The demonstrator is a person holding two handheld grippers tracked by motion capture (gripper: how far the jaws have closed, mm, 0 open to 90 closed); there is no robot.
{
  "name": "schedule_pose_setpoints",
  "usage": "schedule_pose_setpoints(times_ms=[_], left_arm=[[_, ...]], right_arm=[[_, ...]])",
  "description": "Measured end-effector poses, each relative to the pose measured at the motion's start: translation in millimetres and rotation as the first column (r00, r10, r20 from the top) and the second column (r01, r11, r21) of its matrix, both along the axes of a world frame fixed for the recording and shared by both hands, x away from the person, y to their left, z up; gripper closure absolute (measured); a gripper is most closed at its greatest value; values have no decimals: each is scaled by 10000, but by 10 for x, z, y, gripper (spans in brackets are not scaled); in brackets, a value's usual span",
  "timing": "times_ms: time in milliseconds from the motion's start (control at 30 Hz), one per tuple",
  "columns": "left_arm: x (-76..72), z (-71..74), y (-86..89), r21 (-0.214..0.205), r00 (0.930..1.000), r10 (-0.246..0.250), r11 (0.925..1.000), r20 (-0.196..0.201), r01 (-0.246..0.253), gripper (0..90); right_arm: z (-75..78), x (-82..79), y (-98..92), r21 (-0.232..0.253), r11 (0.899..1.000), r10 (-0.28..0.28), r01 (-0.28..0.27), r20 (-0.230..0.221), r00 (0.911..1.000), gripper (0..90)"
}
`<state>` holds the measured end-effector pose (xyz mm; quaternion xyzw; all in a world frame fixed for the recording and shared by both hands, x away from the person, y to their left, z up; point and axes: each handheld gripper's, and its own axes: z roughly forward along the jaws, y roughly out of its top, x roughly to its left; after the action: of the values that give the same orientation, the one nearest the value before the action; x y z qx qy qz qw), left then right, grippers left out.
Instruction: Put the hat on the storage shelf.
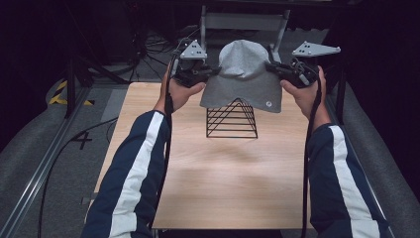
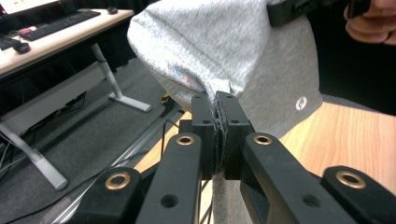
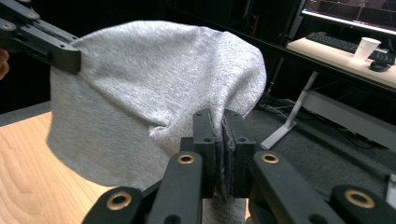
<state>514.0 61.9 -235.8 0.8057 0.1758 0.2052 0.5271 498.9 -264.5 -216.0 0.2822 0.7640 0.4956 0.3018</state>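
A grey knit beanie with a small round logo hangs stretched between my two grippers, over a black wire pyramid stand on the wooden table. My left gripper is shut on the beanie's left edge; in the left gripper view the fabric is pinched between the jaws. At the beanie's right edge my right gripper is shut as well, and the right gripper view shows cloth caught between its jaws. The beanie's hem hides the stand's tip.
A grey metal frame stands beyond the table's far edge. Desks with keyboards and a paper cup sit farther off. Cables lie on the grey floor at the left.
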Motion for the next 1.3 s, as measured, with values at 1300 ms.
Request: schedule_pose_setpoints(times_ms=[1300], left_arm=[[110, -825, 8, 442, 9955, 273, 9987, -909, -234, 872]], right_arm=[[-748, 40, 3, -515, 9977, 386, -447, -1139, 9927, 855]])
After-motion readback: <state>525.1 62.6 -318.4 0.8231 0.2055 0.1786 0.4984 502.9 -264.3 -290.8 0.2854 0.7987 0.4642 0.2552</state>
